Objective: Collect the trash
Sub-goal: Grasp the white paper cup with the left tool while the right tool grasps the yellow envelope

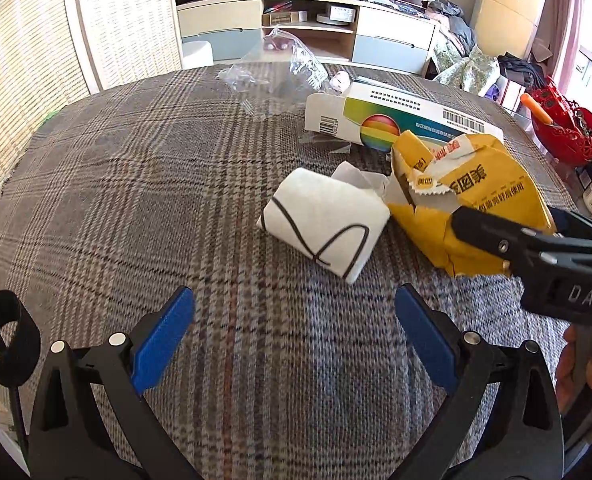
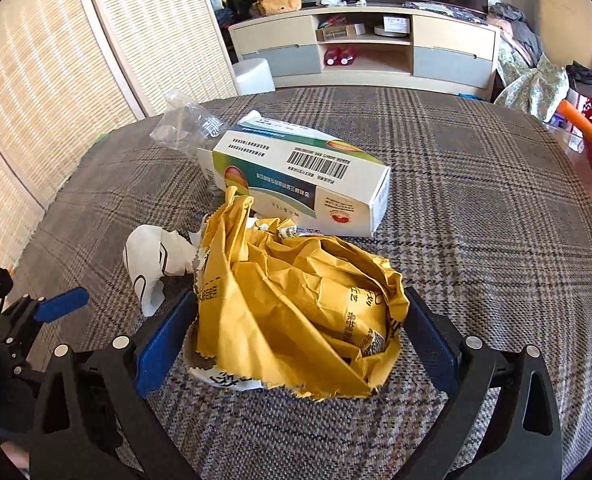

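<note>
A crumpled yellow paper bag lies on the plaid tablecloth. My right gripper is open, its blue pads flanking the bag on both sides. In the left wrist view the right gripper straddles the yellow bag from the right. A folded white paper bag with black lines lies just left of it, ahead of my open, empty left gripper. Behind them lie a white carton with a barcode and a crumpled clear plastic wrapper. The white paper bag and carton also show in the right wrist view.
A red basket holding an orange-handled tool stands at the table's right edge. A woven screen runs along the left. Beyond the far edge stand a white stool and a low TV cabinet. A hand holds the right gripper.
</note>
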{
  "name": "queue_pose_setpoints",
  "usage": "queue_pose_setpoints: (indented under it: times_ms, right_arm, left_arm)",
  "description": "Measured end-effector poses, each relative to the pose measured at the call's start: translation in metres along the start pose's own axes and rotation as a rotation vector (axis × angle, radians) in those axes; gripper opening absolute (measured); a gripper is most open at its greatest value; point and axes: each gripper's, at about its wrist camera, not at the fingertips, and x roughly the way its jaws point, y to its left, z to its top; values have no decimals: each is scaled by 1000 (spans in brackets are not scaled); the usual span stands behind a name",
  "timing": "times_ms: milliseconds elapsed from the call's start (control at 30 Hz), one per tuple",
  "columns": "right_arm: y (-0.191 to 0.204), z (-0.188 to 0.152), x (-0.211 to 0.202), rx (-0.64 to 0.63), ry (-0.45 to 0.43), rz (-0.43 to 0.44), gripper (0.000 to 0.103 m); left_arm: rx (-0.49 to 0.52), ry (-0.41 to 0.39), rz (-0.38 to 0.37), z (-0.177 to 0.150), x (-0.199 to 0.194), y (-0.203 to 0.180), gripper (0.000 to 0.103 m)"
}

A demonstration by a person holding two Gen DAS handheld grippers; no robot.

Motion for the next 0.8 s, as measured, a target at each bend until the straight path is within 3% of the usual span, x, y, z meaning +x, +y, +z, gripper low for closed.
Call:
queue_pose_setpoints:
  times_ms: [133, 300, 433, 700, 800]
  right_arm:
    - [-3, 3, 2, -1, -1, 40, 99]
    - [-25, 2, -4, 48, -7, 124, 85]
    - [-34, -1, -14, 32, -10, 125, 78]
    - [-58, -8, -34, 43, -12, 115, 78]
    - [-68, -10, -33, 64, -10, 109, 78]
  left_arm:
    - [-1, -8, 4, 10, 11, 1, 95]
    - [4, -21, 5, 17, 22, 3, 95]
    - [15, -35, -13, 21, 28, 1, 95]
    - [51, -75, -48, 29, 37, -10, 94]
    - [53, -66, -103, 28, 38, -14, 78]
